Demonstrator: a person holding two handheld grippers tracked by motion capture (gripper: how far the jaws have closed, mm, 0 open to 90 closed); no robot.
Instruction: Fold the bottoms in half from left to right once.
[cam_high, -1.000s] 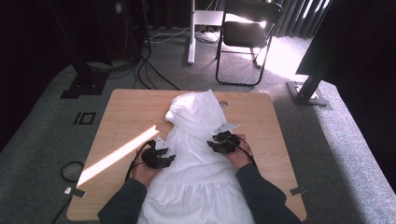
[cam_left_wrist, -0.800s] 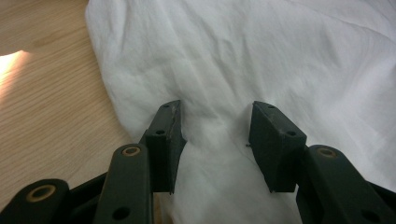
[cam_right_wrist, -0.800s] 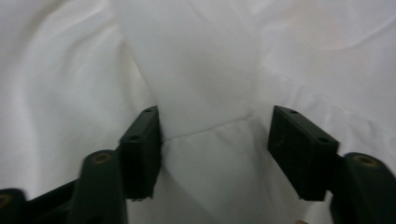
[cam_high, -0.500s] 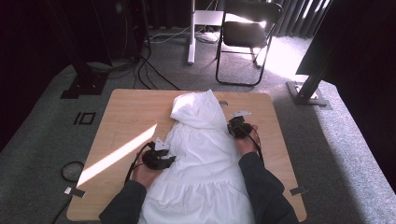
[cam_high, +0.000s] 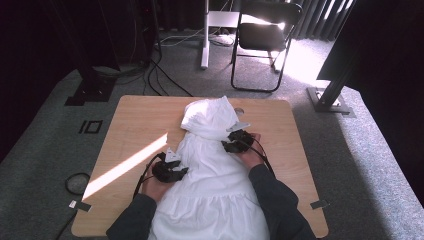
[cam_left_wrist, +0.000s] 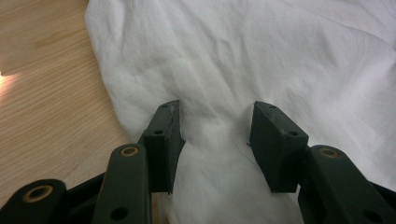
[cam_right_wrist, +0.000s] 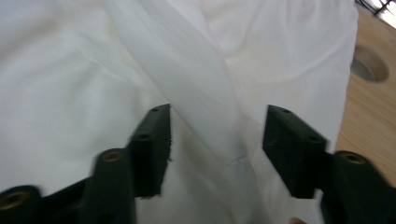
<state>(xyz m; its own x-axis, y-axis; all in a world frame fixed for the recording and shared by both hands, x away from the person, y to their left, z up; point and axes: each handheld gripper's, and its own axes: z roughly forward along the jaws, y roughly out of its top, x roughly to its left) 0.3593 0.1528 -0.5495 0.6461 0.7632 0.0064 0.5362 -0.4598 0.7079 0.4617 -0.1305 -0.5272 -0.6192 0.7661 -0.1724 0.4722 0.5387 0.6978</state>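
Note:
A white garment (cam_high: 212, 185) lies along the middle of the wooden table (cam_high: 135, 122), its upper part bunched into a folded heap (cam_high: 210, 117) at the far end. My left gripper (cam_high: 172, 167) rests on the garment's left edge, jaws open with white cloth (cam_left_wrist: 219, 93) lying between and under them. My right gripper (cam_high: 235, 141) sits at the garment's right side just below the heap, jaws open over a folded ridge of the cloth (cam_right_wrist: 205, 88). Neither pair of jaws is closed on the fabric.
A round hole (cam_right_wrist: 370, 64) in the tabletop lies just right of the heap. A strip of sunlight (cam_high: 125, 165) crosses the table's left half. Beyond the table stand a black folding chair (cam_high: 262, 35), a white post (cam_high: 204, 35) and floor cables (cam_high: 165, 75).
My right gripper has moved from the table's far right edge inward onto the garment below the heap. The heap has shifted slightly. The left gripper has stayed put.

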